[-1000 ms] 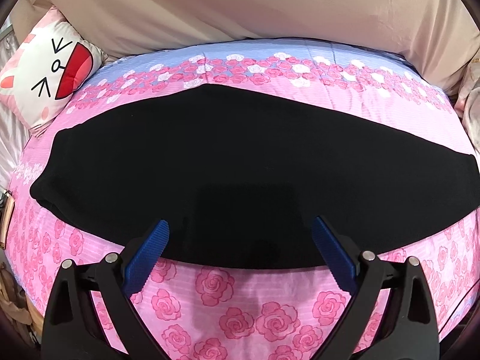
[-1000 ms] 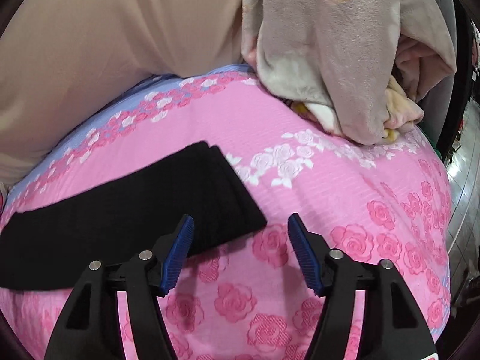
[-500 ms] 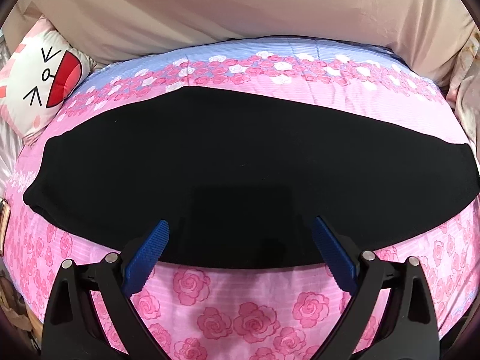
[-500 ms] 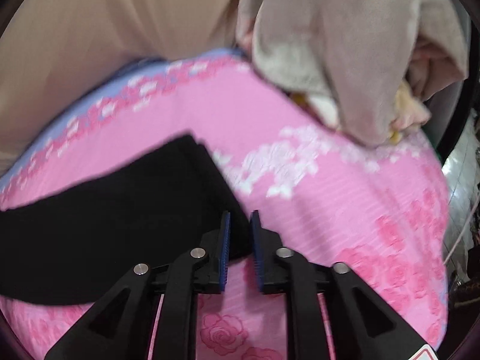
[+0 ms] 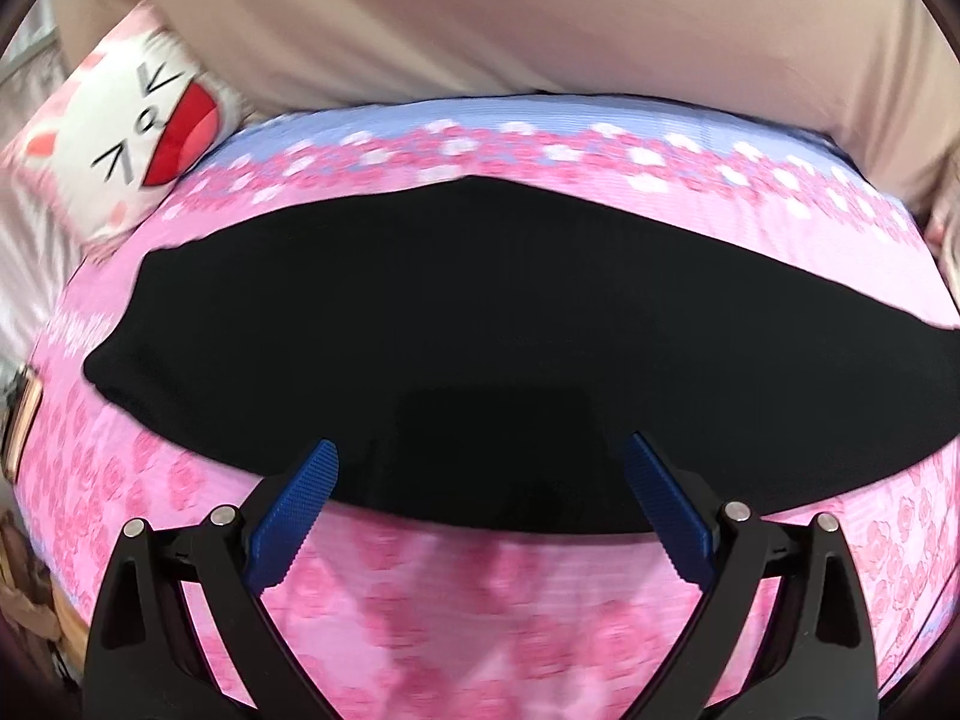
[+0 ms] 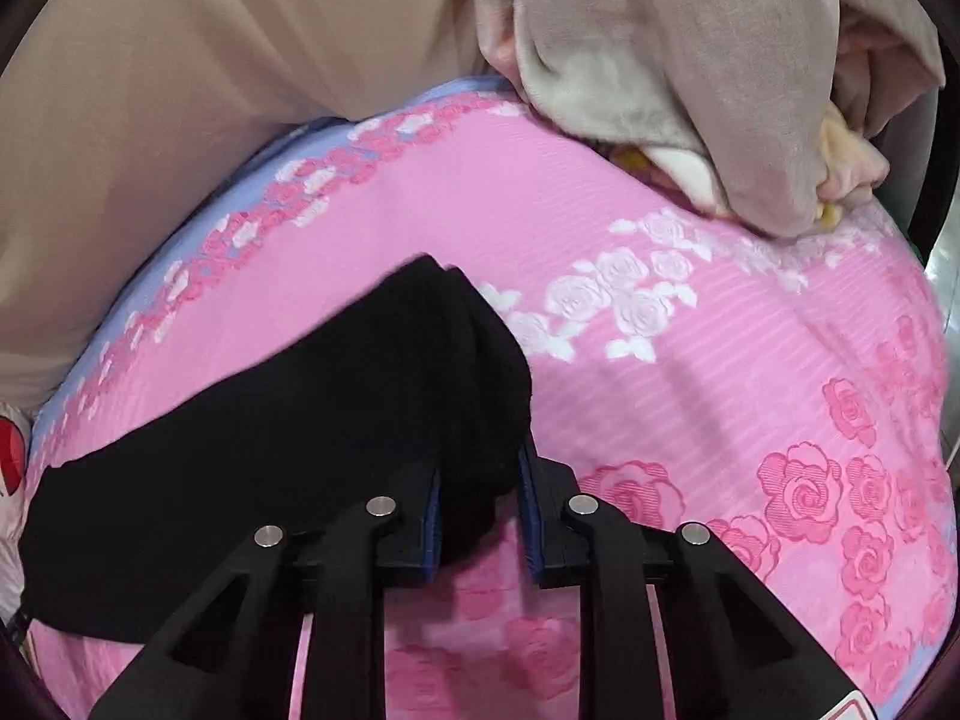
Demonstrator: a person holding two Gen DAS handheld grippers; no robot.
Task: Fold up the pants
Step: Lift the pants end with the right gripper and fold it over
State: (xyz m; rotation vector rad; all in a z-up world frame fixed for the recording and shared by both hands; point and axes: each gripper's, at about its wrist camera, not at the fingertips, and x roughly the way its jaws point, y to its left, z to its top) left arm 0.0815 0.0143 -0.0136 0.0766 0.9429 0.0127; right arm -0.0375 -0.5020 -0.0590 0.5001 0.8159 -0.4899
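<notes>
Black pants [image 5: 456, 324] lie stretched across a pink rose-print bed [image 5: 480, 612]. In the left wrist view my left gripper [image 5: 480, 498] stands wide open above the near edge of the pants, its blue pads touching nothing. In the right wrist view my right gripper [image 6: 480, 504] is shut on the right end of the pants [image 6: 336, 408]. That corner of black cloth is bunched and lifted between the blue pads. The rest of the pants stretches away to the left.
A cat-face pillow [image 5: 138, 138] rests at the bed's far left. A beige quilt [image 5: 510, 18] runs along the far side. A heap of grey and beige blankets [image 6: 690, 66] sits at the bed's far right corner.
My right gripper went from open to shut on the right end of the pants, and the cloth has bunched up between the pads. The left gripper shifted sideways along the near edge, still open.
</notes>
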